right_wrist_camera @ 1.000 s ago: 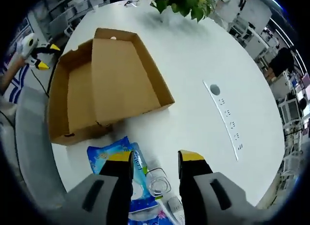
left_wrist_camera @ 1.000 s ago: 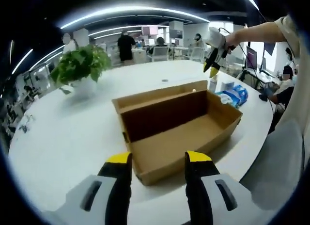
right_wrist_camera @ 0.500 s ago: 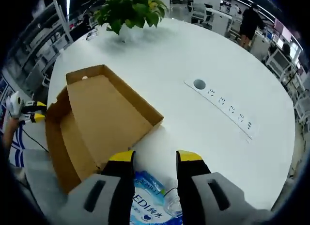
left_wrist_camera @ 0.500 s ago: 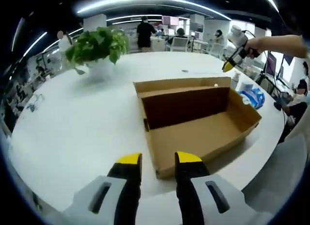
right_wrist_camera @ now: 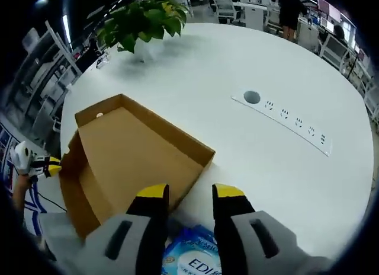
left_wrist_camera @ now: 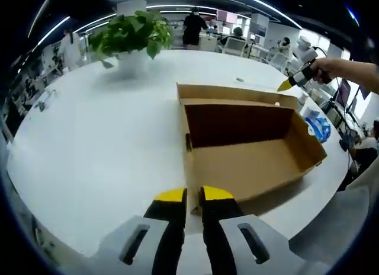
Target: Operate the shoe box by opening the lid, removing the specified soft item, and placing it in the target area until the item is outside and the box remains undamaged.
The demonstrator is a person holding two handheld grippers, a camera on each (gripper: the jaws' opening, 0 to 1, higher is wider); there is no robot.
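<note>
The brown cardboard shoe box (left_wrist_camera: 249, 159) lies open on the white table, its inside bare and its lid flap (left_wrist_camera: 237, 95) folded back on the far side. My left gripper (left_wrist_camera: 193, 196) has its jaws drawn close together at the box's near corner, which sits between the tips. The soft blue wipes pack (left_wrist_camera: 320, 126) lies on the table outside the box, beyond its right end. My right gripper (left_wrist_camera: 291, 81) hovers above that end, held by a hand. In the right gripper view the right gripper (right_wrist_camera: 189, 193) is open over the pack (right_wrist_camera: 198, 258), beside the box (right_wrist_camera: 136, 159). The left gripper (right_wrist_camera: 50, 166) touches the box's far corner.
A potted green plant (left_wrist_camera: 133, 32) stands at the back of the round white table (left_wrist_camera: 89, 144). A cable hole (right_wrist_camera: 251, 97) and a strip of sockets (right_wrist_camera: 293, 118) are set in the tabletop. People and office chairs fill the room behind. The table edge runs close to the box.
My left jaws have closed from wide apart to nearly touching around the box's near corner. The right gripper has drawn back, so the blue pack sits lower in its view.
</note>
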